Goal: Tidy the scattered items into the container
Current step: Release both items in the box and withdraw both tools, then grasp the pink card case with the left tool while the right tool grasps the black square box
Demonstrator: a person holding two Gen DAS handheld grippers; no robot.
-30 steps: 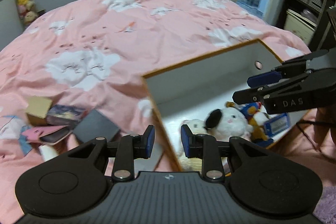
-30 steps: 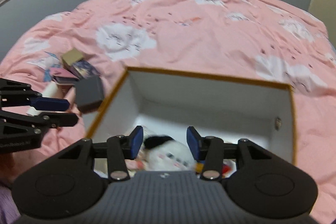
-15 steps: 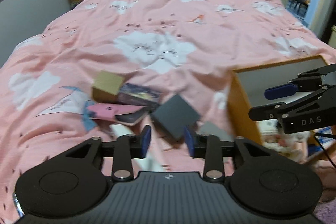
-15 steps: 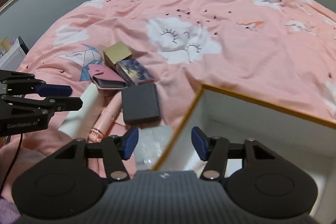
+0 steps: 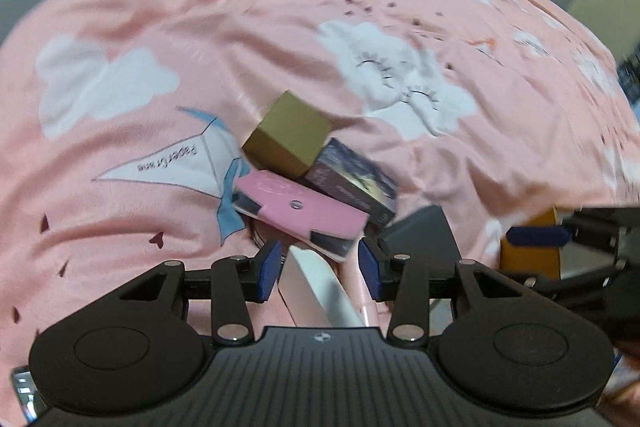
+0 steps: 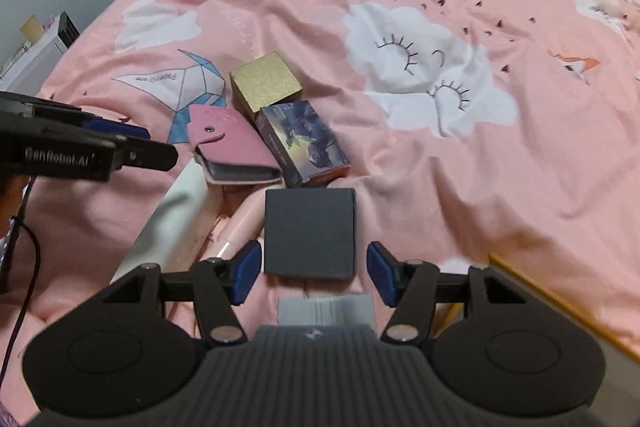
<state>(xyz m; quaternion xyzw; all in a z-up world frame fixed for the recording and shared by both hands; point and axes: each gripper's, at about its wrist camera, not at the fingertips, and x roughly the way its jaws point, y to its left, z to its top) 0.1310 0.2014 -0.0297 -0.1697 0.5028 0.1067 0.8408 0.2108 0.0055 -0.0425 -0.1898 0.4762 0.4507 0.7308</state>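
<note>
- Both wrist views have swung away from the open container and now face the pile of loose items on the pink bed; a second ago the container's inside, with plush toys in it, filled the lower frame.
- Left tongs [image 5: 318, 269] are apart and empty, hovering over a white tube [image 5: 320, 297] and the near end of a pink snap wallet [image 5: 300, 213].
- Right tongs [image 6: 314, 273] are also apart and empty, straddling a dark grey box [image 6: 310, 231] without clearly touching it.
- Left on the bed [image 6: 500, 167], packed close together: a gold cube box [image 6: 264, 85], a printed card box [image 6: 304, 141], the wallet, the grey box, the white tube, a pale pink tube [image 6: 240, 219] and a small grey item [image 6: 326, 309] just beneath the right tongs.
- Only a corner of the container [image 6: 560, 311] shows, with an orange rim, at the lower right, near the pile.
- Judged from this, tidying is partly done: seven or so items remain outside, and none is gripped yet.
</note>
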